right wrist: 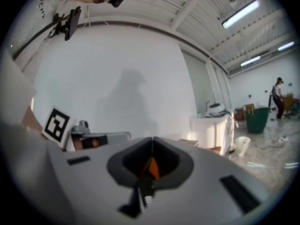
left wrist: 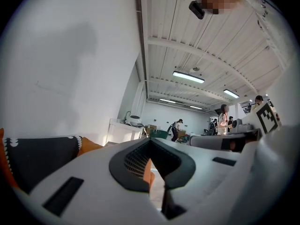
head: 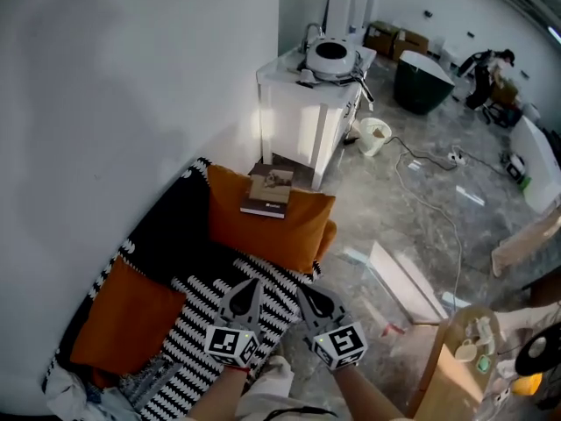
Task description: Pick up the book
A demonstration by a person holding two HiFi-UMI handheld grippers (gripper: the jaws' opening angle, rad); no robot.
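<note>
Sofa (head: 166, 235) holds two orange cushions (head: 272, 226), one book (head: 268, 191) at 12 o'clock; left tool (head: 250, 295) and right tool (head: 314, 302) clenched empty.

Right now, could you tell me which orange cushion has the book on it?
The far cushion beside the white cabinet: the book lies on its top. The near cushion, at the head view's lower left, has no book.

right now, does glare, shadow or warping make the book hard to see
Head view: book is sharp and evenly lit, though the cabinet behind it glows bright and straight lines bow. Left gripper view: dark round border, faint shadow on the wall. Right gripper view: a clearer shadow there, lamps blown out.
</note>
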